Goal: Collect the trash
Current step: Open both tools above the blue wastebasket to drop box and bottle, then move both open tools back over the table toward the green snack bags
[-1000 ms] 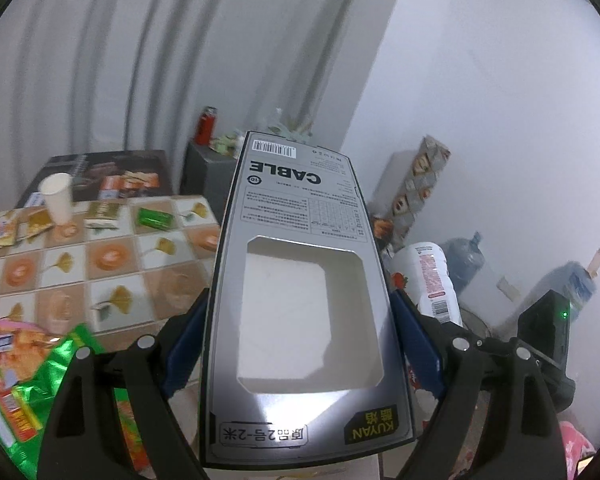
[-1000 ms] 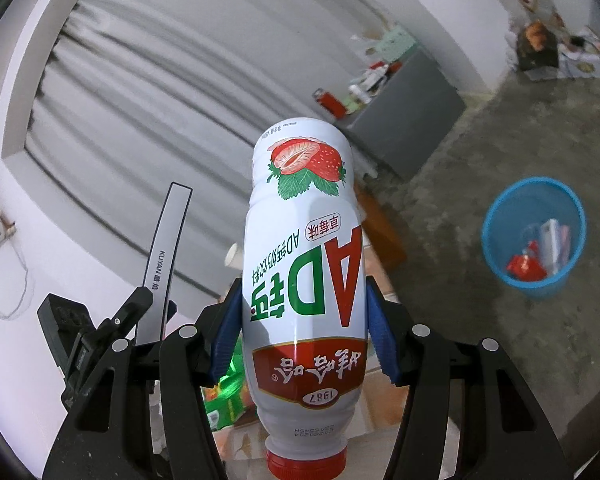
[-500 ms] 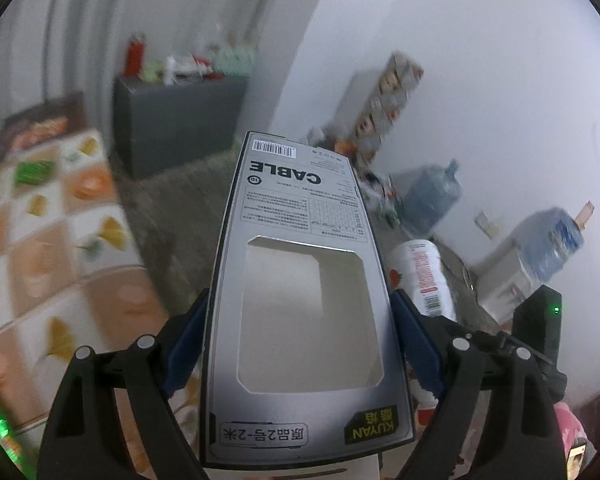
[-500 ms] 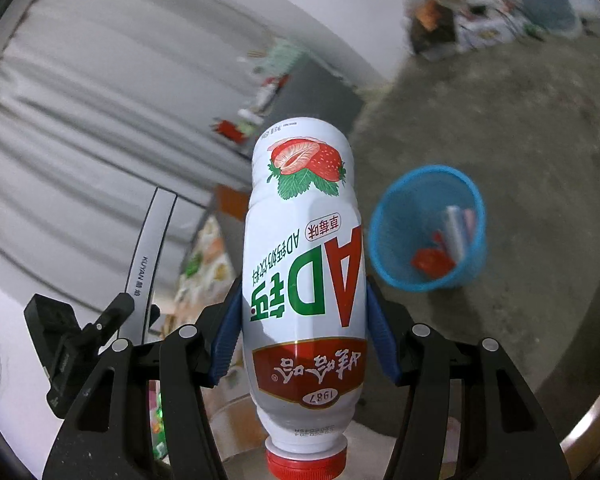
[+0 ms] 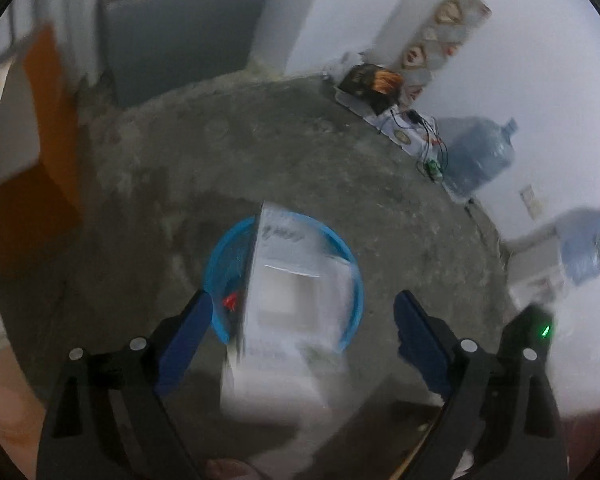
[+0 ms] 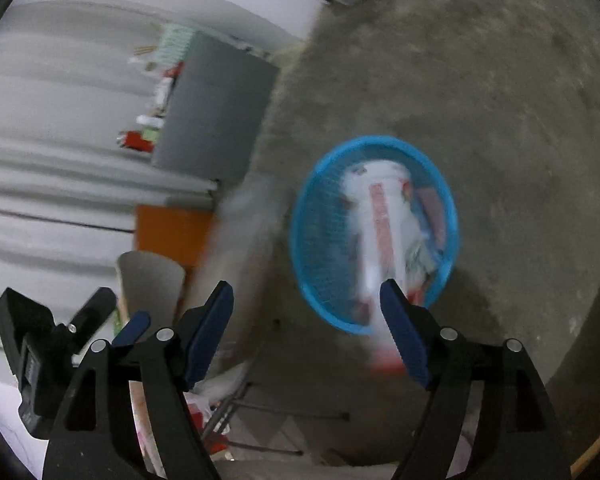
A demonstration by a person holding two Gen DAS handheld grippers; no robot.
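Observation:
My left gripper (image 5: 304,298) points down at the floor and is open. Below it the grey cable box (image 5: 288,308) is a blur, loose between and beyond the jaws, dropping over the blue mesh basket (image 5: 216,264). My right gripper (image 6: 306,288) hangs above the same blue basket (image 6: 312,200) with its jaws opening. The white strawberry drink bottle (image 6: 380,224) is a blur, free of the pads and falling into the basket with its red cap end near the right finger (image 6: 404,332). Other trash lies in the basket. The left gripper's body (image 6: 32,344) shows at the lower left.
The basket stands on a bare concrete floor (image 5: 260,140). A grey cabinet (image 5: 180,40) with clutter on top stands by the wall. Water jugs (image 5: 480,156) and boxes (image 5: 376,84) line the far wall. The table's orange side (image 5: 56,120) is at the left.
Both grippers swung down from table height to above the blue basket. Both opened: the cable box and the bottle have left the jaws and are dropping towards the basket.

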